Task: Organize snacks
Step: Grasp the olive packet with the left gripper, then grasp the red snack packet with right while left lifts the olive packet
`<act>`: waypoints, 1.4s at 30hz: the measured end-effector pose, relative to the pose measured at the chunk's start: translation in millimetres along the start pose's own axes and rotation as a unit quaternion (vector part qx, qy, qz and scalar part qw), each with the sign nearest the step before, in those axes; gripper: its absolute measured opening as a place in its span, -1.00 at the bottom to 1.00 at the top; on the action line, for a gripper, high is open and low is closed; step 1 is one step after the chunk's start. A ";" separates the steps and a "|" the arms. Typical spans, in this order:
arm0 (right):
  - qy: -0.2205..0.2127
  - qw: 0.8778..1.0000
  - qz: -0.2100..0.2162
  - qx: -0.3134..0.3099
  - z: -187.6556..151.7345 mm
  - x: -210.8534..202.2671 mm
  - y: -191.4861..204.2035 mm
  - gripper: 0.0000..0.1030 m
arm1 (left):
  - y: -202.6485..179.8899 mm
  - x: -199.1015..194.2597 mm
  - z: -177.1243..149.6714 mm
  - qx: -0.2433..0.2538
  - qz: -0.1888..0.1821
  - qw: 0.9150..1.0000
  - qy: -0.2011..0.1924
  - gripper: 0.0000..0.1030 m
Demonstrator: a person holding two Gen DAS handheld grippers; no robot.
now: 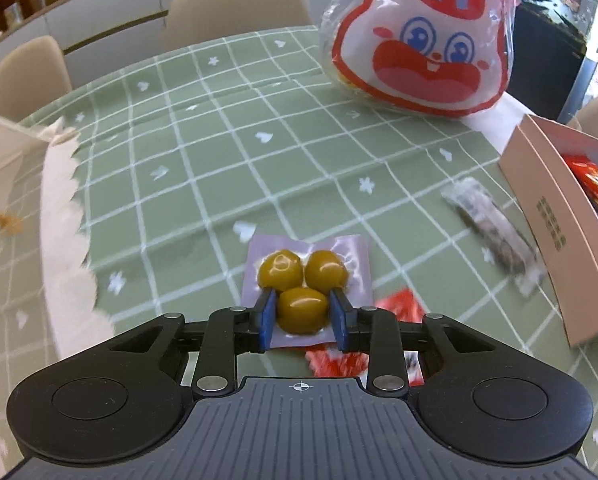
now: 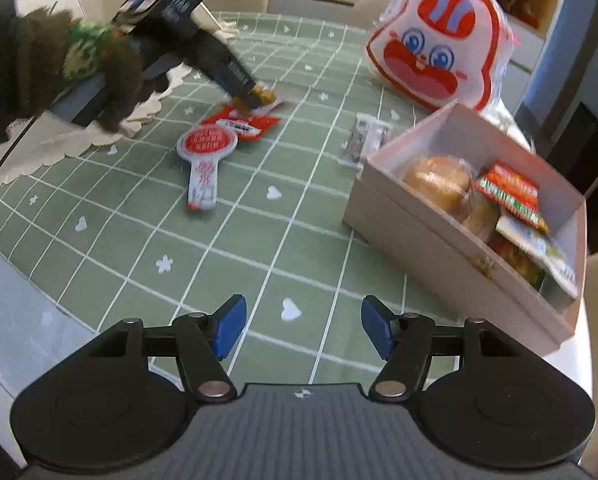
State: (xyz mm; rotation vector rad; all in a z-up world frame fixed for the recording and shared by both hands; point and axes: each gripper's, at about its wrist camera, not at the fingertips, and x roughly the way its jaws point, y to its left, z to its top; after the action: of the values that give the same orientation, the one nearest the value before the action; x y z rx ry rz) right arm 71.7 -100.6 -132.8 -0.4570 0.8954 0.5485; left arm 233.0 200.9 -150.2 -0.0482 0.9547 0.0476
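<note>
My left gripper (image 1: pixel 305 316) is shut on a lilac packet of three green olives (image 1: pixel 287 272), its blue pads pressing the nearest olive from both sides. The right wrist view shows that gripper (image 2: pixel 259 98) far left, holding the olive packet (image 2: pixel 266 96) just over some red packets (image 2: pixel 243 122). A pink box (image 2: pixel 439 232) at the right holds a bun, a red packet and other snacks. My right gripper (image 2: pixel 303 328) hangs open above the green checked tablecloth (image 2: pixel 259 208), with nothing between its fingers.
A big rabbit-face bag (image 1: pixel 419 40) stands at the table's far side. A dark snack bar (image 1: pixel 495 232) lies beside the pink box (image 1: pixel 547 216). A red and white paddle-shaped snack (image 2: pixel 207 148) lies mid-table. White lace cloth (image 1: pixel 59 220) covers the left edge. Chairs stand behind.
</note>
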 end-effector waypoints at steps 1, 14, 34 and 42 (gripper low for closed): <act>-0.005 1.000 -0.001 -0.002 4.0 -0.7 0.6 0.25 | 1.7 -7.2 -7.3 -0.009 0.000 1.000 0.000 -0.35; -0.026 0.998 0.055 0.019 108.4 55.4 20.6 0.45 | 15.2 -135.9 -156.8 -0.197 -0.013 0.980 -0.036 -0.36; -0.002 0.997 0.041 0.070 153.6 128.9 53.1 -0.83 | -0.8 -185.5 -222.6 -0.223 -0.072 0.971 -0.048 -0.36; 0.000 0.998 0.045 0.046 124.7 91.9 35.3 -0.83 | -15.9 -169.9 -214.3 -0.197 -0.095 0.975 -0.043 -0.36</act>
State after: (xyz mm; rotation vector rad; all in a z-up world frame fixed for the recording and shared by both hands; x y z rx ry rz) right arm 171.2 22.7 -145.4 -0.3345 0.9412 0.5869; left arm -38.5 168.4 -134.8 -0.5006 0.8395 0.0607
